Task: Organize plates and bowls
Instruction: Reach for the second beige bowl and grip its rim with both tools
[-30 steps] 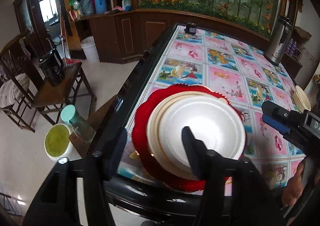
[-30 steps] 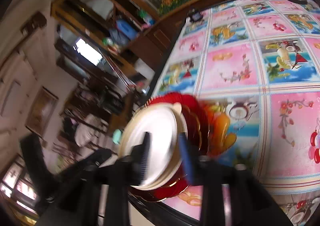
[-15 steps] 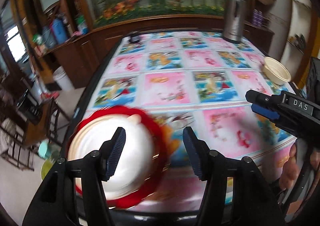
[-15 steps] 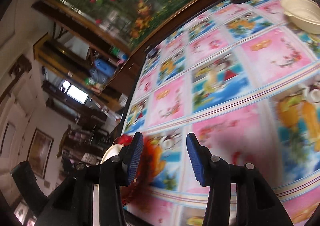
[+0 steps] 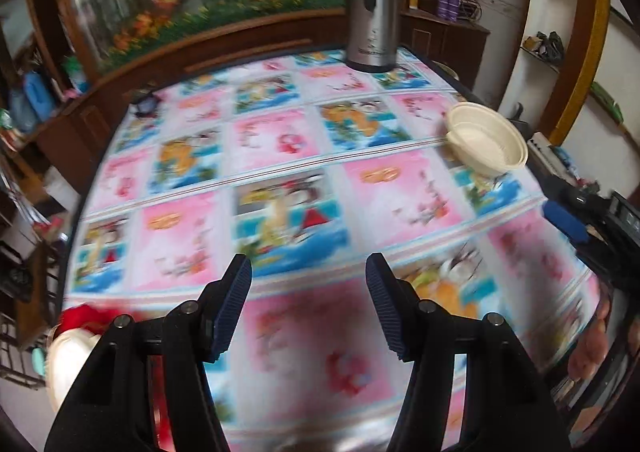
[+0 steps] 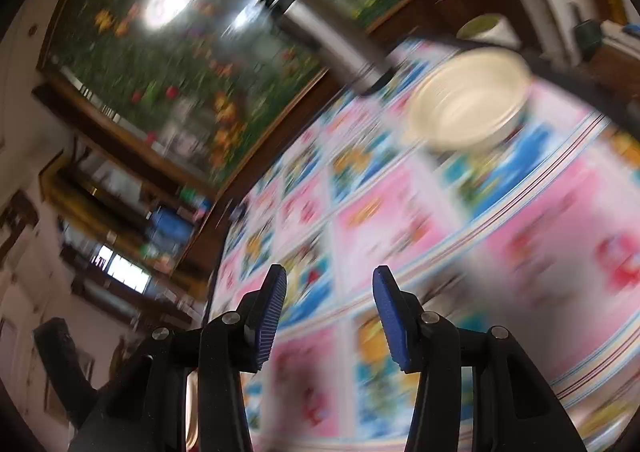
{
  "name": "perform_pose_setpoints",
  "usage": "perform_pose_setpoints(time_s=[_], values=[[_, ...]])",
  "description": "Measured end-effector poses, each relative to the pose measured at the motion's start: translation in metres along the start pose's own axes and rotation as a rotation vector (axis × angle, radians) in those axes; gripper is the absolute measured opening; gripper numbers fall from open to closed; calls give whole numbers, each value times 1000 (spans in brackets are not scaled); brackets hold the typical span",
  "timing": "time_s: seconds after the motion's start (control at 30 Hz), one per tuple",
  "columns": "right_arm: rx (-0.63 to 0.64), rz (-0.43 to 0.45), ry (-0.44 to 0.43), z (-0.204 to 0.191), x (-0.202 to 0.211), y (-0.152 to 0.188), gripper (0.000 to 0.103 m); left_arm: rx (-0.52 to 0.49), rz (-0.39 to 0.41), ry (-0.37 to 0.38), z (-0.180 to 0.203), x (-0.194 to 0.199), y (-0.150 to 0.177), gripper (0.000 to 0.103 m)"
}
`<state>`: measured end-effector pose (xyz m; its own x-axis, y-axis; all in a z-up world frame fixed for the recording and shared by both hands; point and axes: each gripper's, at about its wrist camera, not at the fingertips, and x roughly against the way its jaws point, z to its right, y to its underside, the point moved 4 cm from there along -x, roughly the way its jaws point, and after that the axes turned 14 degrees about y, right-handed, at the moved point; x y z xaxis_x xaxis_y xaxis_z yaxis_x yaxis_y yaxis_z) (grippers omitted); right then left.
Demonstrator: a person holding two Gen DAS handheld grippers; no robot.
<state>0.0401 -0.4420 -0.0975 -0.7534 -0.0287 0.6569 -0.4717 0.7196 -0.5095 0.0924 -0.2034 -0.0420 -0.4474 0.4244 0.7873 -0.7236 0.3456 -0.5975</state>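
A cream bowl [image 5: 486, 142] stands near the table's far right edge; it also shows blurred in the right wrist view [image 6: 470, 102]. The stack of white plates on a red plate [image 5: 74, 344] lies at the near left corner, mostly behind my left gripper's arm. My left gripper [image 5: 308, 306] is open and empty above the patterned tablecloth [image 5: 288, 180]. My right gripper [image 6: 330, 316] is open and empty, tilted, facing the bowl from well short of it. Its blue-padded tip shows at the right edge of the left wrist view [image 5: 566, 222].
A steel thermos jug [image 5: 372, 4] stands at the table's far edge, left of the bowl. A small dark object [image 5: 144, 106] sits at the far left corner. Wooden cabinets and shelves ring the table. Both views are motion-blurred.
Both grippers have swung right, away from the plate stack and toward the cream bowl. The stack has slid to the left edge of the left view. Both grippers stay open.
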Motion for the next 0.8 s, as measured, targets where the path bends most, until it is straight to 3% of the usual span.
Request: perform_pose_setpoints(time_s=[0.27,0.53,0.8], values=[[-97,132,141,75,19,-80,49,88,-67,111,37,-73,-76,58],[-228,61,76,104,-30,-128,49,116,-122,160,72,-141,-136,58],[-316,4,12,118,-67,-131,49,85,-190,216,98,-196,-151,58]])
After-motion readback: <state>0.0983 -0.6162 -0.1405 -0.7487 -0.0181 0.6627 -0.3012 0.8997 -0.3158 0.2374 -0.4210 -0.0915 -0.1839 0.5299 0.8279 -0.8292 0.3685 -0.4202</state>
